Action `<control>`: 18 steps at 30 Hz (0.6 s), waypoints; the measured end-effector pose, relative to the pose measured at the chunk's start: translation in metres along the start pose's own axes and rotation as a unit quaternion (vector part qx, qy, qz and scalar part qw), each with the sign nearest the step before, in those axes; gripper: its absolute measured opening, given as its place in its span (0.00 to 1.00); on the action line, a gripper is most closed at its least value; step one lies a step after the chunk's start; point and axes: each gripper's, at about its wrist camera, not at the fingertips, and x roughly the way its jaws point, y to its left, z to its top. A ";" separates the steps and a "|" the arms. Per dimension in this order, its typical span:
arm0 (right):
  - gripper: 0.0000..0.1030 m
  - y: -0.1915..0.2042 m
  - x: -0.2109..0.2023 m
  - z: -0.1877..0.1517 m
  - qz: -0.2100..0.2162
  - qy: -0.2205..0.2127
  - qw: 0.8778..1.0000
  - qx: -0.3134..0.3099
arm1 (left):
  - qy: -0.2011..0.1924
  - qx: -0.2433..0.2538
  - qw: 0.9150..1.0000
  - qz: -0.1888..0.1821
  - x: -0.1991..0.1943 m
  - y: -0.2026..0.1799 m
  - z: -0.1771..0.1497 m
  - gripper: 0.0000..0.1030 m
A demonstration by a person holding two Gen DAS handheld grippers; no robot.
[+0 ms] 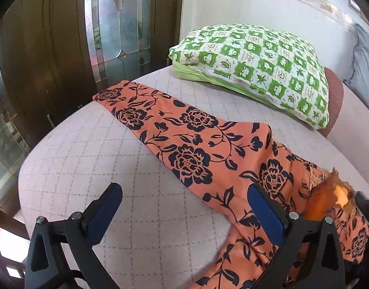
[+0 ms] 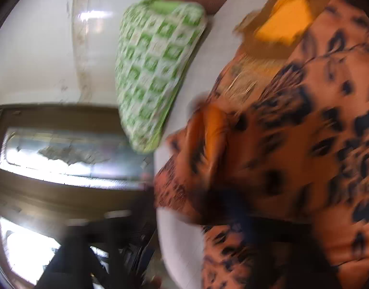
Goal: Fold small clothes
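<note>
A: Where do things stand?

B: The orange floral garment (image 1: pixel 196 144) lies in a long strip across the quilted bed (image 1: pixel 100 163), running away ahead of the left gripper (image 1: pixel 184 204). Its jaws stand wide apart with nothing between them; the right-hand finger (image 1: pixel 266 207) hangs over the near edge of the cloth, the other over bare quilt.

A: And the right gripper (image 2: pixel 160 240)?

B: Its view is badly smeared. The cloth is bunched up close in front of it, to its right, with the green checked pillow (image 2: pixel 155 67) farther ahead. One dark finger shows against the fabric, but I cannot tell from the blur whether anything is pinched.

A: So how should the fold go?

B: I would take the near end with both grippers, each at one corner of the same edge, lift only enough to clear the bed, carry it along the strip toward the far end, and lay edge on edge. The bunched part beside the left gripper probably wants smoothing first, or the crease will come out crooked.
</note>
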 end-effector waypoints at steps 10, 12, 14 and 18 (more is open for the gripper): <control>0.84 0.028 -0.144 0.021 -0.105 -0.110 0.979 -0.133 | 0.043 0.038 0.992 -0.109 0.003 -0.050 -0.014 1.00; 0.84 0.017 -0.175 0.019 -0.122 -0.137 0.975 -0.129 | 0.069 0.051 0.988 -0.132 0.015 -0.065 -0.019 1.00; 0.84 -0.003 -0.198 0.018 -0.132 -0.152 0.973 -0.113 | 0.086 0.073 0.985 -0.133 0.029 -0.083 -0.026 0.97; 0.82 -0.043 -0.233 0.036 -0.147 -0.167 0.973 -0.063 | 0.114 0.134 0.977 -0.119 0.050 -0.114 -0.042 0.77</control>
